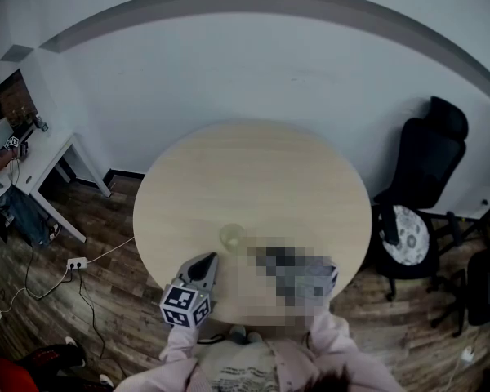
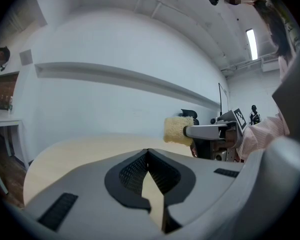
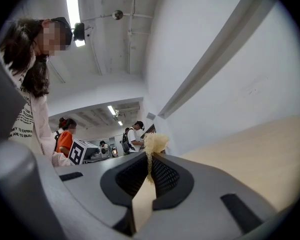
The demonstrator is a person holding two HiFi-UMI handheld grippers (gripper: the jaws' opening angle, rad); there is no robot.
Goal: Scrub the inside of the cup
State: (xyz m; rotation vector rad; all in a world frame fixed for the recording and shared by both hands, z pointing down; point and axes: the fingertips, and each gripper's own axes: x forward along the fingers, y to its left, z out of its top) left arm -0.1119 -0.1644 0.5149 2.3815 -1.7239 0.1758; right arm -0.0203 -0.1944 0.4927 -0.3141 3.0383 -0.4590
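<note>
Nearest you, your left gripper [image 2: 148, 152] has its fingers pressed together with nothing between them. It sits low over the near edge of the table [image 1: 253, 170]. Your right gripper [image 3: 150, 156] is pinching a pale yellow sponge [image 3: 155, 142]. The dark pads are clamped on its lower part and the frayed top sticks out past the tips. Seen from the left gripper view, the sponge is held above the tabletop and off to the right.

The cup [image 1: 232, 237] stands upright on the table just beyond the left gripper's tips. It is not gripped, and the sponge is nowhere near its mouth.

I judge the task as barely begun. You have the scrubbing tool in hand, but steadying the cup, putting the sponge inside and the scrubbing itself all remain.

In the head view the right gripper is masked, so how far the sponge is from the cup cannot be read there. Neither gripper view shows the cup at all. It is pale and small in the head view, so I cannot tell what is inside it. Further back, an office chair [image 1: 425, 162] stands beside the table.
</note>
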